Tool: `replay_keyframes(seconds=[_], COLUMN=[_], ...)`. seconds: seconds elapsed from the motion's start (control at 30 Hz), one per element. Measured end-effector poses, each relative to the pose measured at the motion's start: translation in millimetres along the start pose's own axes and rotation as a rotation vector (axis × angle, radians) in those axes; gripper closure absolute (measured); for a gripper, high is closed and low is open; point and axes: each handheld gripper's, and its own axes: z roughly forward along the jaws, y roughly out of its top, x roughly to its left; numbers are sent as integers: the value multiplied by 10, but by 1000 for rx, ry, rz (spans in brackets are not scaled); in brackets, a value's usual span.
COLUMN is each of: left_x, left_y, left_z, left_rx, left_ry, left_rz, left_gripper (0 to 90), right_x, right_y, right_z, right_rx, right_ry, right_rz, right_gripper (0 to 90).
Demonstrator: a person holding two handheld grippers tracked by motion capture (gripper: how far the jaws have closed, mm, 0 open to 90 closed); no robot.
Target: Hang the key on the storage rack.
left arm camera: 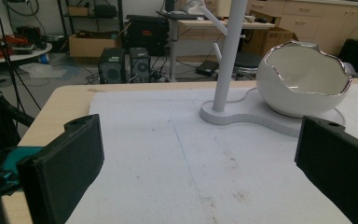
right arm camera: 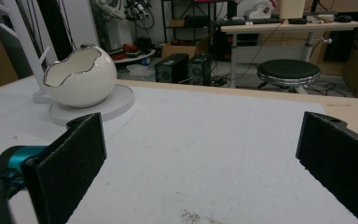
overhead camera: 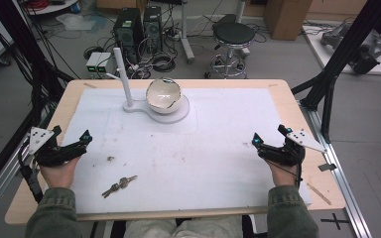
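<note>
A white egg-shaped bowl (overhead camera: 163,95) with a jagged rim sits on a white stand's round base (overhead camera: 178,113) at the back middle of the table. The stand's upright post (overhead camera: 122,74) rises left of the bowl. A bunch of keys (overhead camera: 119,186) lies on the white mat (overhead camera: 213,148) near the front left. My left gripper (overhead camera: 72,134) rests at the mat's left edge, open and holding nothing. My right gripper (overhead camera: 269,135) rests at the right edge, open as well. The left gripper (left arm camera: 200,154) faces the bowl (left arm camera: 303,88) and post (left arm camera: 228,51). The right gripper (right arm camera: 200,154) has the bowl (right arm camera: 77,77) far left.
A small brown speck (overhead camera: 110,158) lies on the mat above the keys. Black frame struts (overhead camera: 329,94) stand just past the table's right edge, and cables hang at its left. A stool (overhead camera: 233,34) and computer towers (overhead camera: 129,27) stand on the floor behind.
</note>
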Motion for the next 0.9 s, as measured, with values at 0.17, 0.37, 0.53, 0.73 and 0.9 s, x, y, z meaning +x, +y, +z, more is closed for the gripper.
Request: replay_keyframes(seconds=[0.17, 0.37, 0.53, 0.73, 0.9], left_x=[-1, 1, -9, -69, -99], left_y=[-5, -1, 5, 32, 45], left_z=[4, -4, 1, 17, 18], left_rx=[5, 7, 22, 44, 53], left_ry=[-7, -5, -17, -46, -64], left_rz=[1, -11, -7, 18, 22], left_gripper=[17, 17, 17, 17, 17], right_x=[-2, 8, 24, 31, 33], right_y=[-2, -5, -12, -16, -17], right_z=[9, 17, 32, 40, 41], right_rx=[2, 4, 17, 20, 25], right_ry=[1, 8, 9, 13, 13], right_rz=[0, -6, -11, -23, -18], right_gripper=[5, 4, 4, 4, 4])
